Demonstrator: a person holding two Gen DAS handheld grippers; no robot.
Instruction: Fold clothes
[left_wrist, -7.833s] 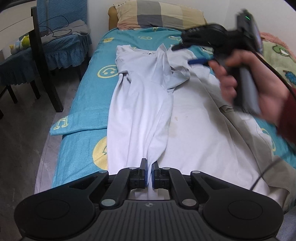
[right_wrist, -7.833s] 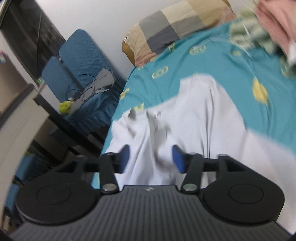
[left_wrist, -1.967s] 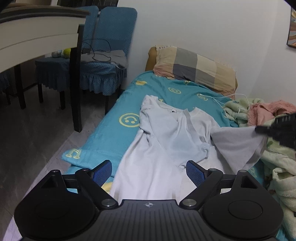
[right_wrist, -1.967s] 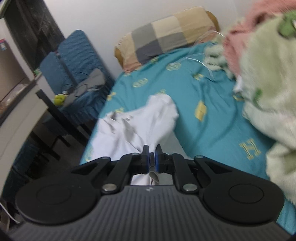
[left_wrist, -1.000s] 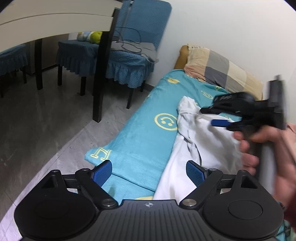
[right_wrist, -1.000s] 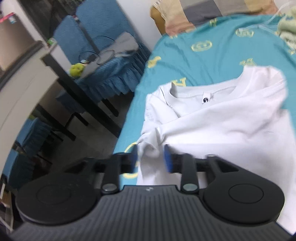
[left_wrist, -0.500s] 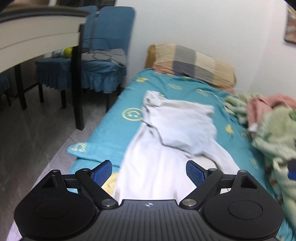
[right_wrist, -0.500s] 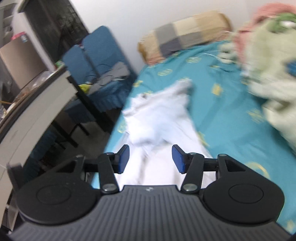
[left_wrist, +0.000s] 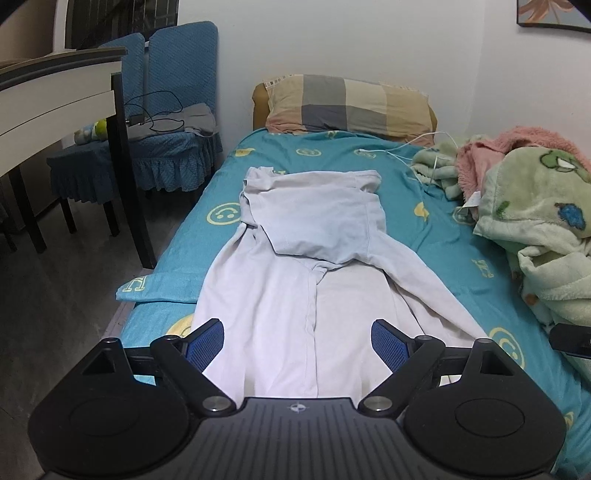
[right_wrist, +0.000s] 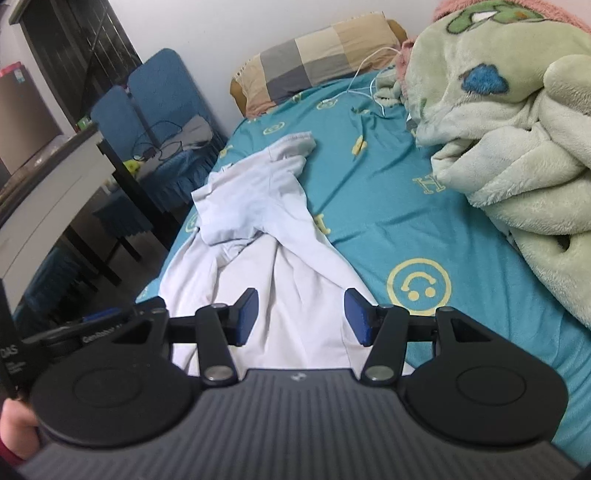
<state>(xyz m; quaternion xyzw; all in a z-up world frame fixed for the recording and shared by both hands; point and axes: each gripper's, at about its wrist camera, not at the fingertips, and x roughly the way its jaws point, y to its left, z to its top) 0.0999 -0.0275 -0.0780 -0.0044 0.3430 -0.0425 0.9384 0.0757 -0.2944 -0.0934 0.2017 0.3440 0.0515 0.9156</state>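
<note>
The white shirt (left_wrist: 314, 266) lies on the bed (left_wrist: 436, 236) in the middle of the frame. The left hand-held gripper (left_wrist: 297, 345) and right hand-held gripper (right_wrist: 301, 317) both have fingers apart, holding nothing.

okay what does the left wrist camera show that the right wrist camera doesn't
Only the left wrist view shows the framed picture on the wall and the open left gripper. Only the right wrist view shows the open right gripper and the grey cabinet beyond the table. Both show the white shirt with its sides folded in, the checked pillow, the green blanket and the blue chairs.
</note>
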